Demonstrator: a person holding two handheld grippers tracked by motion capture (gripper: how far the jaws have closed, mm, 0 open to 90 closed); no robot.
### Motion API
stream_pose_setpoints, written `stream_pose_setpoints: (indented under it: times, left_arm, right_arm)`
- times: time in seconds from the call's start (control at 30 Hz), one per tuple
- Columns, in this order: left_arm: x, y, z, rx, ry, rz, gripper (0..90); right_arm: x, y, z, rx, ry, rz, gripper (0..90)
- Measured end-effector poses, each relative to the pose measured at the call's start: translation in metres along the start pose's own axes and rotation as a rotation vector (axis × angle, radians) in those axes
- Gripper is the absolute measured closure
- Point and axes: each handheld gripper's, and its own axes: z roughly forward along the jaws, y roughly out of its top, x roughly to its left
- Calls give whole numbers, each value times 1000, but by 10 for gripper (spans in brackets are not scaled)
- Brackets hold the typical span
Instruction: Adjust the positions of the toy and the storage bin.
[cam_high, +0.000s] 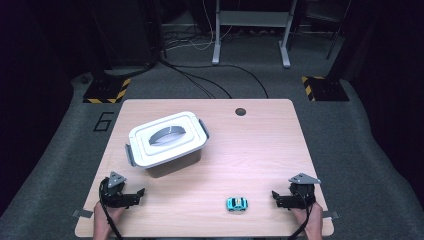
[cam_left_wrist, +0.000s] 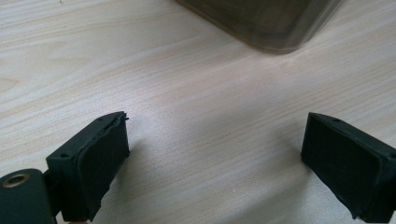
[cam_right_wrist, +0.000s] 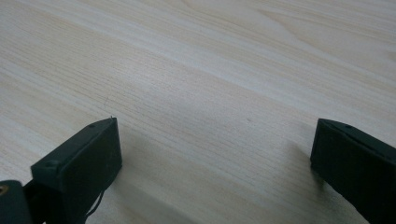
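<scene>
High view alone shows toy car (cam_high: 237, 203).

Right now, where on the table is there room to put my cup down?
The right half of the table is bare, from the round hole down to the toy car. The box crowds the left side.

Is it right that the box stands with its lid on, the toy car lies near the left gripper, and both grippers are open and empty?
Not quite. In the high view the toy car lies near the right gripper, not the left gripper. The rest holds: the box has its lid on, and both grippers are open and empty.
</scene>
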Motion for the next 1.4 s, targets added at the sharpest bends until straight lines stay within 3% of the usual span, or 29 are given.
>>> stream_pose_setpoints:
  times: [0.6,0.7,0.87,1.07,1.1,1.4]
  left_arm:
    - [0,0,0,-1,3,4,71]
    - [0,0,0,0,3,6,71]
    - [0,0,0,-1,3,5,72]
    - [0,0,0,-1,3,5,72]
    - [0,0,0,-1,3,5,72]
    - [0,0,0,-1,3,5,71]
  right_arm:
    - [4,0,-2,0,-17,-17,16]
    - [8,0,-4,-7,1,-7,12]
    - [25,4,-11,-17,30,28,0]
    - [42,9,-15,-16,65,30,0]
    - [51,12,-16,-24,87,9,0]
    - [82,23,-17,-33,163,-52,0]
